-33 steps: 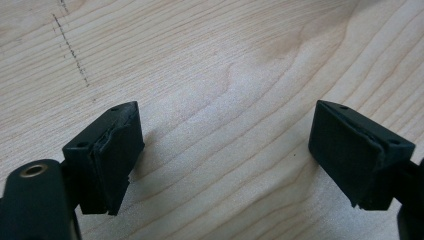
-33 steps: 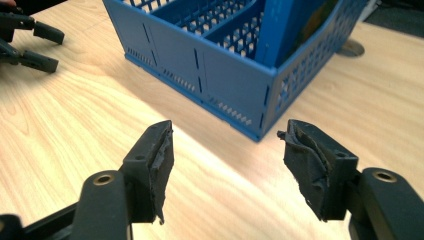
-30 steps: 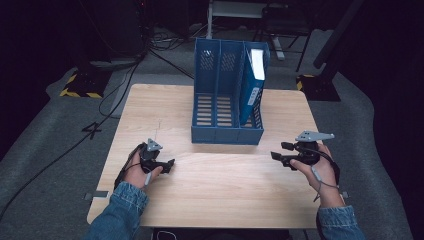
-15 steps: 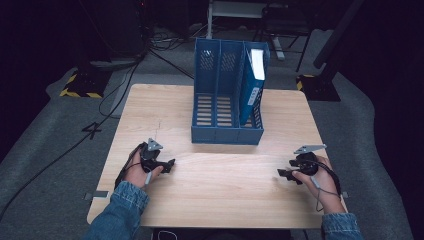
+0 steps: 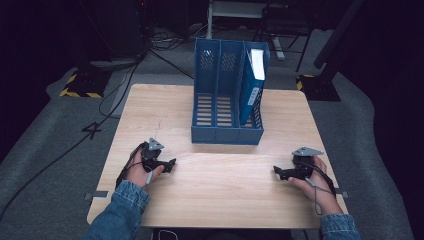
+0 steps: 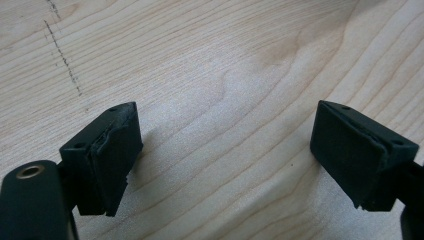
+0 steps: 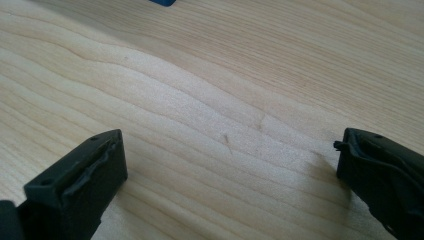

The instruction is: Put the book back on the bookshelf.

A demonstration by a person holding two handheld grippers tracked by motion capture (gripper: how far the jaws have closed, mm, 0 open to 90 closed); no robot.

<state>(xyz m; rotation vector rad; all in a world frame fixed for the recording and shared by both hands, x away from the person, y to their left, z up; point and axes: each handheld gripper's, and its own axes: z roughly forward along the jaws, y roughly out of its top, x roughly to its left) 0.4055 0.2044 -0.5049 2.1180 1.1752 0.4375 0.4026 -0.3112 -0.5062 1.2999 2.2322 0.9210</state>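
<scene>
A blue three-slot file rack [image 5: 227, 132] stands at the middle back of the wooden table [image 5: 220, 200]. A blue binder with a white spine [image 5: 252, 85] leans in its right slot. My left gripper [image 5: 169, 164] rests on the table at front left, open [image 6: 225, 160], with bare wood between its pads [image 6: 112, 155]. My right gripper [image 5: 279, 172] lies low at front right, pointing left. Its jaws have just been opening and stand wide [image 7: 230, 185], with nothing between them.
The rack's left and middle slots hold nothing. Cables [image 5: 125, 90] trail over the grey floor left of the table, and a black stand base [image 5: 320, 85] sits by the back right corner. Bare wood lies between the two hands.
My right hand has sunk toward the tabletop and come a little nearer the front edge, its jaws spreading wider. The left hand has stayed put.
</scene>
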